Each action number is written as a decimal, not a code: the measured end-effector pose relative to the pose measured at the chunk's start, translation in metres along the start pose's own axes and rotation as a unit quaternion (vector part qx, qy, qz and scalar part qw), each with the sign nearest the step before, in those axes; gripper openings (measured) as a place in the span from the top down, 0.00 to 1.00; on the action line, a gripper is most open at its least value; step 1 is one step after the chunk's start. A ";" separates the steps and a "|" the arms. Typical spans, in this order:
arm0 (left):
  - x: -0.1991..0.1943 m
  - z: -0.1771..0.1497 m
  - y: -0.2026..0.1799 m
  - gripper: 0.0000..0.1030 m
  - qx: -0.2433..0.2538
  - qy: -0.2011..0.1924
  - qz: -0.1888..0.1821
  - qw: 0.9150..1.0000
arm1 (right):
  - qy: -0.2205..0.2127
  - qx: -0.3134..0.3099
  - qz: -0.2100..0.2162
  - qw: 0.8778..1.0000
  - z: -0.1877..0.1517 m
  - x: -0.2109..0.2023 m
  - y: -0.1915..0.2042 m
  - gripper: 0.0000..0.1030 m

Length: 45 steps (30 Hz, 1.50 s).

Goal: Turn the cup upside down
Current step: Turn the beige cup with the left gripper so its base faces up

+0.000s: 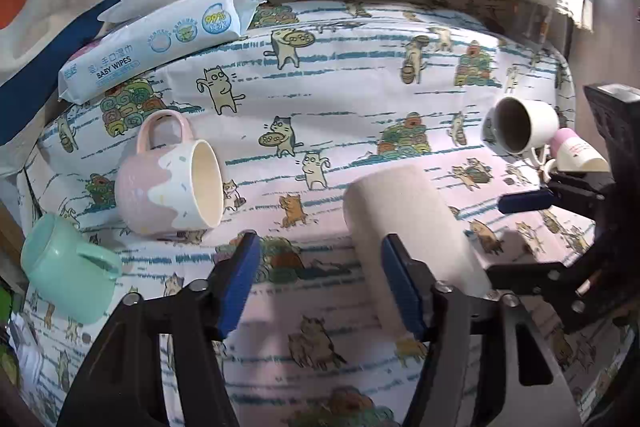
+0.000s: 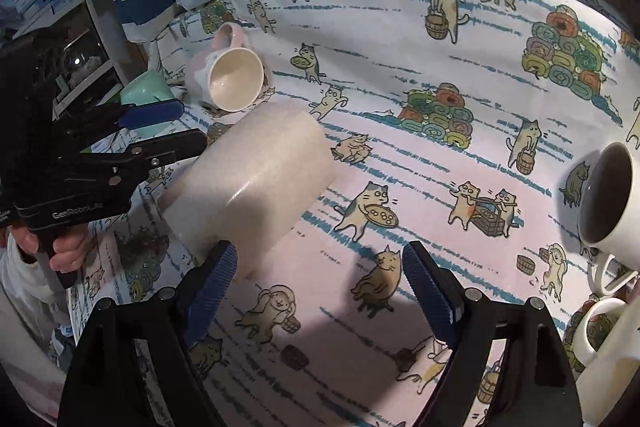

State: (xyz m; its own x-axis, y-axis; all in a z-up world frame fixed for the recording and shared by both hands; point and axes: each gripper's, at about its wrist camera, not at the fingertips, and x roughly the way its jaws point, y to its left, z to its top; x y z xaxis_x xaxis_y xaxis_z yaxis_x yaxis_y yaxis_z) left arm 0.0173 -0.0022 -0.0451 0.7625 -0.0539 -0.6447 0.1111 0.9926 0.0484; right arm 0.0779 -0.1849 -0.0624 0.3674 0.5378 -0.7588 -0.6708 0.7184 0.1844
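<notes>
Though both jaws gape, beige cup (image 1: 404, 223) outside each pair, unclamped.

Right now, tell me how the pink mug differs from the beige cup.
The pink mug is pink with a cream drip glaze and sprinkles; the beige cup is plain and speckled. The pink mug shows a loop handle; no handle shows on the beige cup. The pink mug is squat, the beige cup taller and straighter. The pink mug lies apart from both grippers; the beige cup sits beside the left gripper. Both are on the cat-print cloth.
</notes>
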 end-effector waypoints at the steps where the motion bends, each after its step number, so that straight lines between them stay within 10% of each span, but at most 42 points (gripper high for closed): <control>1: -0.003 -0.002 -0.002 0.31 -0.003 -0.003 -0.003 1.000 | -0.003 -0.004 -0.002 1.000 -0.001 -0.001 0.002 0.16; 12: -0.017 -0.013 -0.044 0.24 -0.024 -0.029 -0.041 0.998 | -0.084 0.032 -0.070 0.994 -0.006 -0.050 -0.030 0.16; 21: 0.025 -0.020 -0.063 0.21 -0.049 0.061 -0.023 0.997 | -0.097 0.054 -0.105 0.988 -0.021 -0.064 -0.056 0.16; 24: 0.027 -0.024 -0.062 0.35 -0.055 0.068 -0.009 0.996 | -0.099 0.058 -0.098 0.988 -0.025 -0.066 -0.057 0.16; 45: -0.013 0.016 -0.061 0.37 -0.038 -0.049 -0.009 0.998 | -0.100 0.026 -0.137 0.985 -0.022 -0.072 -0.048 0.16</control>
State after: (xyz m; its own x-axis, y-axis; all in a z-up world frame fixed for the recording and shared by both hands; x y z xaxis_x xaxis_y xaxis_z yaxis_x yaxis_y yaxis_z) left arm 0.0103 -0.0642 -0.0274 0.8197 -0.0795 -0.5673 0.0807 0.9965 -0.0231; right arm 0.0693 -0.2678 -0.0301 0.6532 0.3927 -0.6474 -0.4961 0.8679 0.0258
